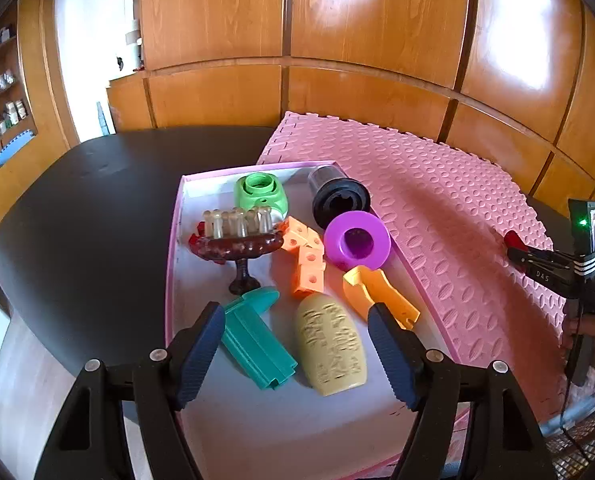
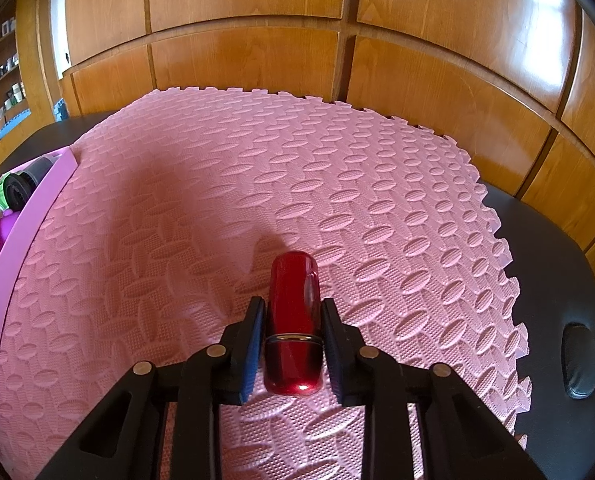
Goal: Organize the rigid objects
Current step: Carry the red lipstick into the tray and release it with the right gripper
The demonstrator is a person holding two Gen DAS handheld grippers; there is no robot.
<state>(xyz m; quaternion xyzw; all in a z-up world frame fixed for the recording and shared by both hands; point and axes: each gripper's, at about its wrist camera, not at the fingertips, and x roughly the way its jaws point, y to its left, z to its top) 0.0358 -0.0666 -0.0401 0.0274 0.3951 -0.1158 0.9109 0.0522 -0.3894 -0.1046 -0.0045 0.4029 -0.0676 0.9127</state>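
Note:
My left gripper [image 1: 297,344] is open above a pink-rimmed white tray [image 1: 177,216]. Between its fingers lie a teal plastic piece [image 1: 257,340] and a tan embossed capsule [image 1: 331,346]. The tray also holds an orange scoop [image 1: 381,292], orange cubes [image 1: 307,258], a purple ring [image 1: 357,242], a black cylinder [image 1: 339,196], a green piece [image 1: 261,192] and a dark red stand with clear pegs [image 1: 237,240]. My right gripper [image 2: 293,340] is shut on a glossy red capsule [image 2: 293,312] over the pink foam mat [image 2: 257,184]. It also shows in the left wrist view [image 1: 515,246].
The mat and tray lie on a black table [image 1: 97,216] before wood panelling. The tray's pink wall [image 2: 21,248] borders the mat's left side. A black oval object [image 2: 579,360] sits on the table to the right. Shelves stand far left.

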